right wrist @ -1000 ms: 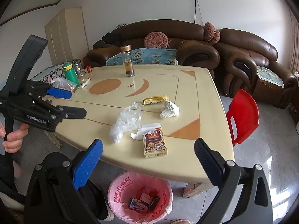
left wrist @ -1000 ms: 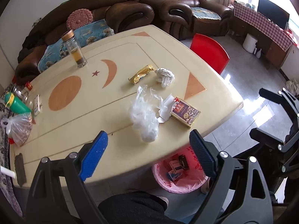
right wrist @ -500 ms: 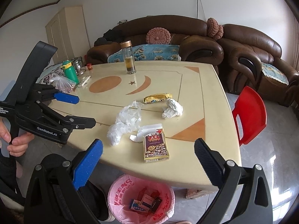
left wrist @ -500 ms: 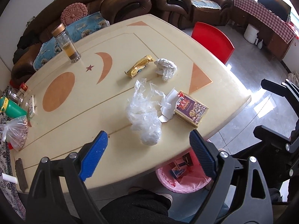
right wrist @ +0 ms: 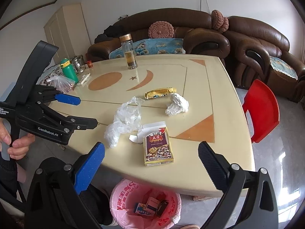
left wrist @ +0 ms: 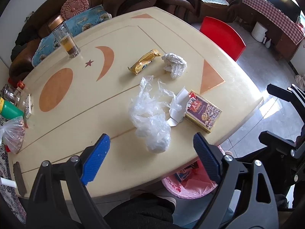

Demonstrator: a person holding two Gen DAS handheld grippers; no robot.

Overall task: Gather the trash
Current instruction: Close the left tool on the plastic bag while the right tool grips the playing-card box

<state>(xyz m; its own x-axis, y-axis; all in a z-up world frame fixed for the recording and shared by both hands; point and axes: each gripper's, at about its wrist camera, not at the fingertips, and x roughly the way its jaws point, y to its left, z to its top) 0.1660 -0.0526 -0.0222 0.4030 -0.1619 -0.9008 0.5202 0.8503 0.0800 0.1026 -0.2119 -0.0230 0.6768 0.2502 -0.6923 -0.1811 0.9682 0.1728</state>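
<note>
On the cream table (left wrist: 80, 103) lie a crumpled clear plastic bag (left wrist: 150, 122) (right wrist: 124, 120), a dark red card box (left wrist: 203, 111) (right wrist: 158, 147) with a white paper flap (left wrist: 178, 105), a gold wrapper (left wrist: 144, 64) (right wrist: 160, 93) and a crumpled tissue (left wrist: 174, 64) (right wrist: 177, 104). A pink-lined trash bin (right wrist: 144, 204) (left wrist: 186, 183) stands on the floor under the near table edge. My left gripper (left wrist: 150, 141) (right wrist: 85, 111) hangs open just short of the plastic bag. Above the card box, my right gripper (right wrist: 151, 147) (left wrist: 266, 112) is open, holding nothing.
A glass bottle of tea (left wrist: 65, 38) stands at the far side. A green bottle (left wrist: 9, 110), jars and a bag of snacks (left wrist: 13, 133) crowd the left end. A red stool (left wrist: 223, 36) and brown sofas (right wrist: 200, 34) lie beyond the table.
Both grippers have come lower and closer to the table, so the plastic bag and card box look larger. Neither gripper's opening has changed.
</note>
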